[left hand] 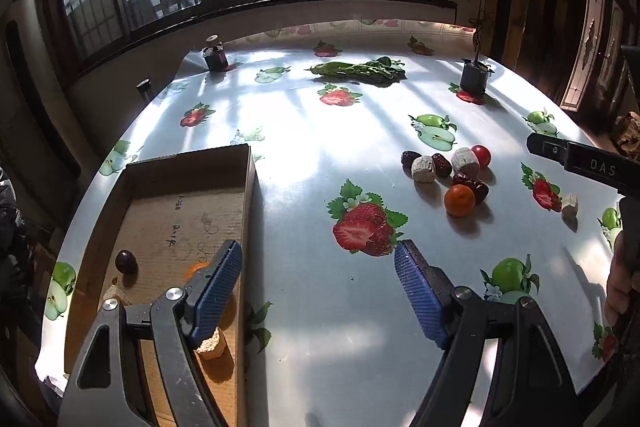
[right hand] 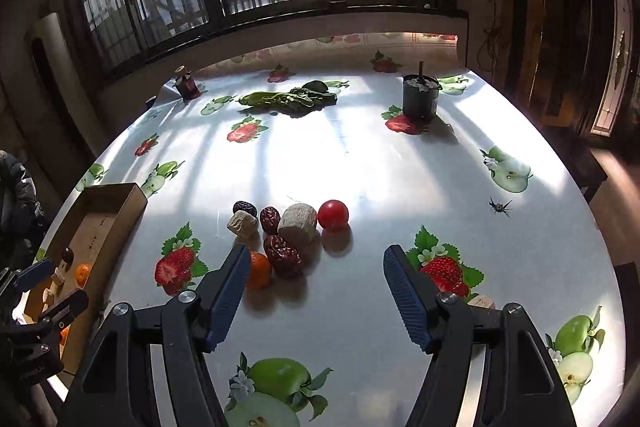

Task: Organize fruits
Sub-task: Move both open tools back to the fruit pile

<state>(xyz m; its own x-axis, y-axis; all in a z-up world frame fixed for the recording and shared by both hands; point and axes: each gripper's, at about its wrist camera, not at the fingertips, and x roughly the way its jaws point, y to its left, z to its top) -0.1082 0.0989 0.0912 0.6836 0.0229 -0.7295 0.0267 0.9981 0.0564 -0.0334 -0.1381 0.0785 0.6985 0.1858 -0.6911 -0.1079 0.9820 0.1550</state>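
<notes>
I see the loose fruit clustered mid-tabletop toward the right edge: a red tomato (right hand: 333, 213), an orange mandarin (right hand: 259, 269), dark red dates (right hand: 282, 255) and pale cut chunks (right hand: 298, 224), all touching or just beside each other. My right gripper (right hand: 312, 301) hangs over them, spread, nothing between its pads. At the left edge sits the cardboard box (left hand: 192, 203), already holding a dark fruit (left hand: 125, 261). My left gripper (left hand: 320, 291) is spread, empty, beside the box's near corner.
</notes>
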